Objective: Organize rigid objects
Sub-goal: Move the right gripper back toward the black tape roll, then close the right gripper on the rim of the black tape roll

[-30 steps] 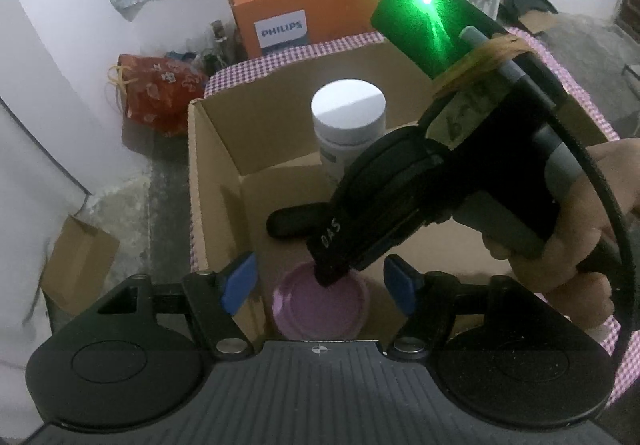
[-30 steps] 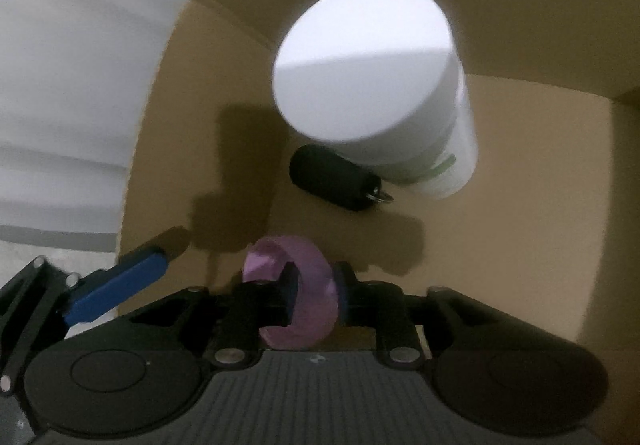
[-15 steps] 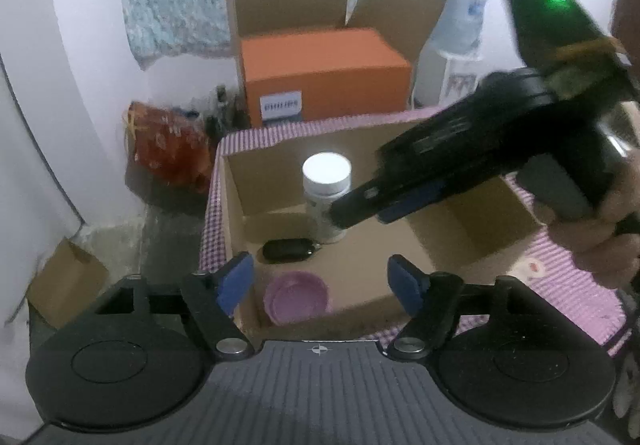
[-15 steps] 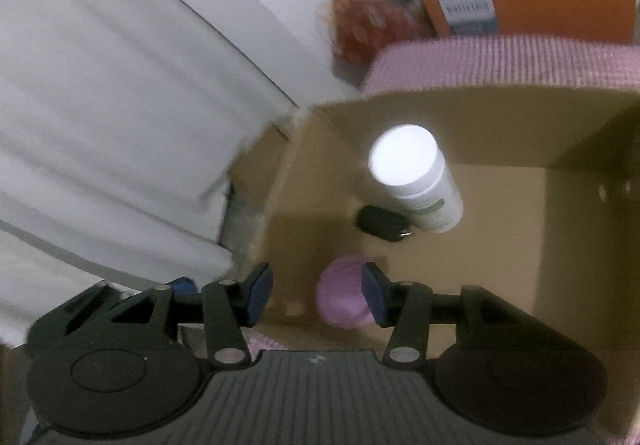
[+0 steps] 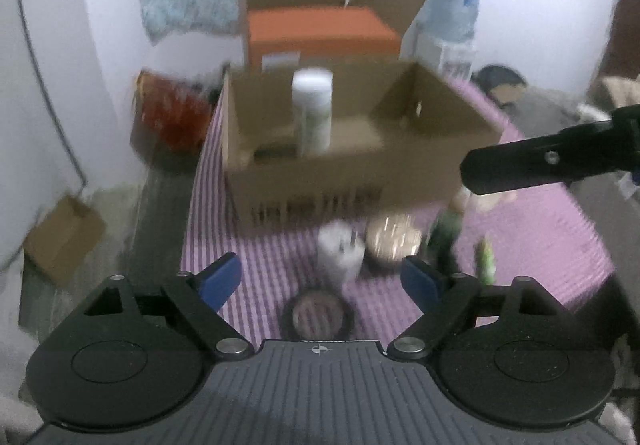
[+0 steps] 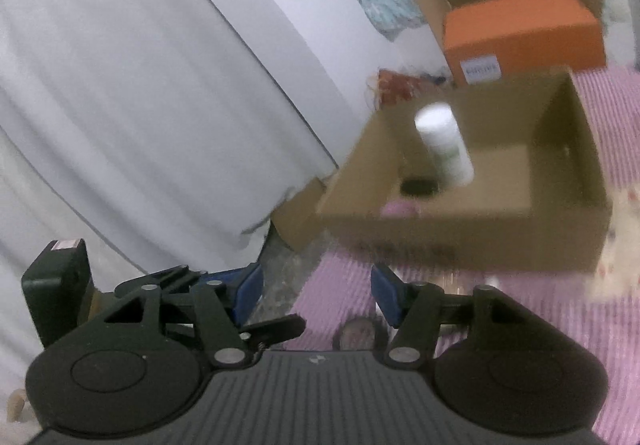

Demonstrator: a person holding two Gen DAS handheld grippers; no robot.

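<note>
While three things already sit inside the cardboard box (image 5: 344, 181), several more wait outside it, so the sorting looks partly done. Inside, toward the box's left side, stand a tall white bottle (image 5: 312, 109) with a faint green label, a small black thing (image 6: 418, 187) lying at its foot, and a pink bowl (image 6: 398, 210) close to the near wall. The box rests on a counter (image 5: 532, 241) covered in purple checked cloth, toward its far left corner. Just in front of the box, nearer the counter's front edge, lie a white plug (image 5: 340, 253), a round shiny tin (image 5: 394, 243), a dark figure-like thing (image 5: 444, 241), a small green thing (image 5: 486, 261) and a dark round lid (image 5: 318, 319); blur hides details. Both the left tongs (image 5: 320, 281) and the right tongs (image 6: 316, 293) are opening, with nothing between their blue tips.
</note>
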